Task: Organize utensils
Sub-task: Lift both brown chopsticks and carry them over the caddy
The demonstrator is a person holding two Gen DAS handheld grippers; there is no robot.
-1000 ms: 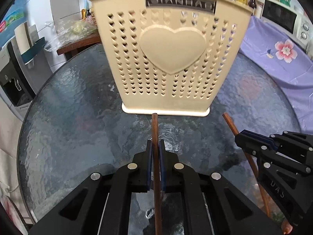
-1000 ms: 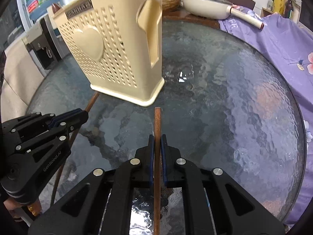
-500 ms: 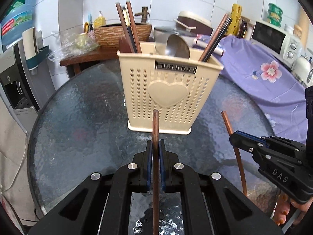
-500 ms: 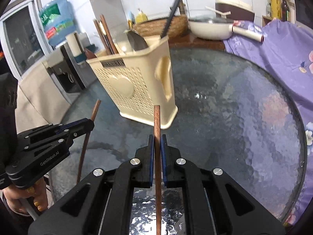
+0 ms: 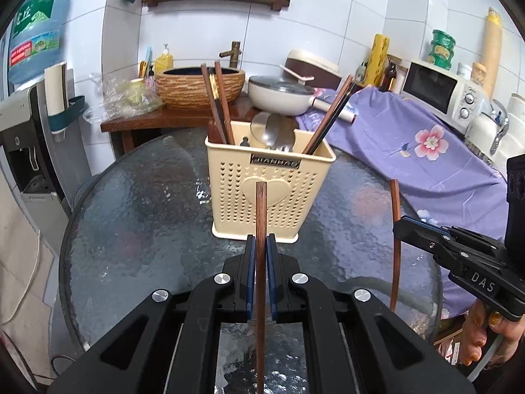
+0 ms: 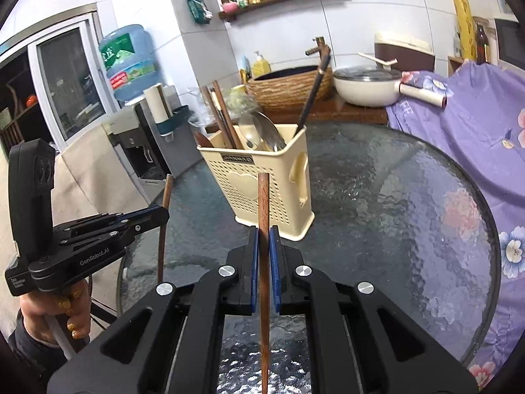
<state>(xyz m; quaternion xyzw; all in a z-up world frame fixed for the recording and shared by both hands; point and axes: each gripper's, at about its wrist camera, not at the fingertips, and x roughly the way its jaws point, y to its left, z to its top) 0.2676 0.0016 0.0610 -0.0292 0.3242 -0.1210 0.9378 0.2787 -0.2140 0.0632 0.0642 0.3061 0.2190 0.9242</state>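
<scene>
Textured round glass table (image 5: 137,216) fills your left wrist view, the cream perforated plastic utensil holder (image 5: 269,193) standing mid-table ahead. Your left gripper (image 5: 259,249) is clamped on a brown wooden chopstick (image 5: 261,216); lift its tip above the rim before lowering.

From the right wrist view, your right gripper (image 6: 264,243) pinches a second brown chopstick (image 6: 263,210); bring both over a compartment without knocking the holder's steel spoons (image 6: 262,134).

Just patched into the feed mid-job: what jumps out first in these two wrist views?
Each hand-held gripper is clamped on one brown wooden chopstick: the left hand-held gripper holds the left chopstick, and the right hand-held gripper holds the right chopstick, both lifted above the round glass table. Ahead, mid-table, stands the cream perforated utensil holder, already holding chopsticks and metal spoons.
</scene>
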